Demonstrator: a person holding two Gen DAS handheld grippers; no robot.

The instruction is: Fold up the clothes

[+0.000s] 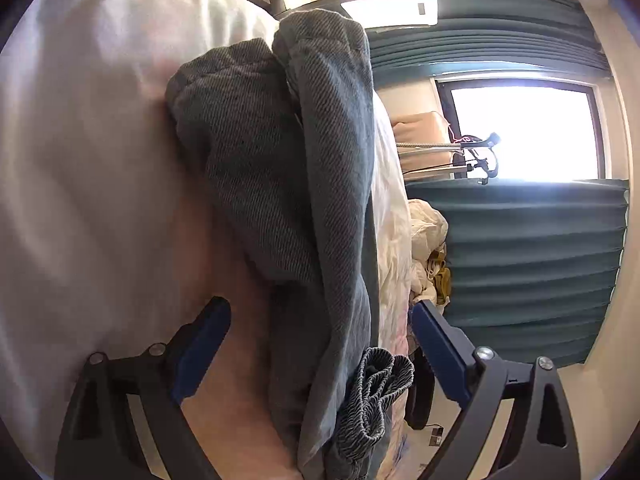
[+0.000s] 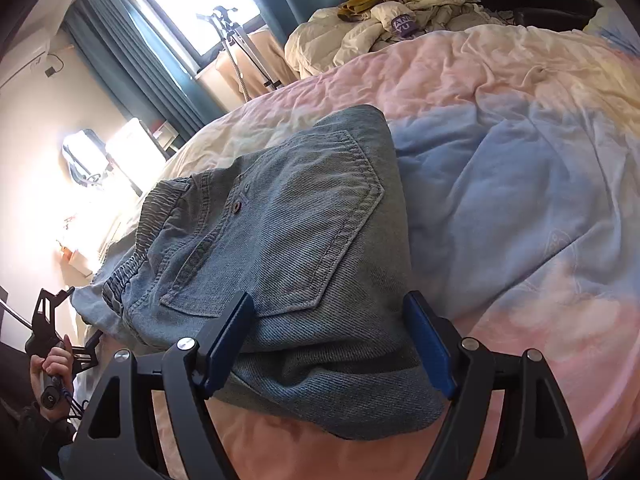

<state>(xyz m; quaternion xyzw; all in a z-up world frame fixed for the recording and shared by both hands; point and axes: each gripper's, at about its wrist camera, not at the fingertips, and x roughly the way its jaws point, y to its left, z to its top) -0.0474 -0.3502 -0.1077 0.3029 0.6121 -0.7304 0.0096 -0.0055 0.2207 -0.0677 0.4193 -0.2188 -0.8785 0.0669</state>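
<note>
A bed covered with a rumpled pastel quilt (image 2: 500, 168), pink, blue and cream, fills most of both views. Teal curtains (image 1: 532, 264) hang behind the quilt, around a bright window (image 1: 520, 132). On the far end of the quilt lies a heap of pale clothes (image 2: 400, 20) with a mustard-yellow piece on top.

The folded denim jeans (image 2: 288, 248) lie on the near part of the quilt, back pocket up, with the elastic waistband toward the left of the right wrist view. In the left wrist view the same jeans (image 1: 288, 184) appear as a folded bundle against the quilt, the gathered waistband nearest the camera.

The right gripper (image 2: 332, 340) stands over the near edge of the jeans with its blue fingers (image 2: 228, 340) spread wide on either side of the folded cloth; they do not visibly pinch it. The left gripper (image 1: 316, 344) is also spread wide, with the jeans lying between its fingers (image 1: 200, 344) but not pressed by them. Beside the waistband end of the jeans, the right wrist view shows a hand (image 2: 54, 364) gripping the handle of that left gripper.
</note>
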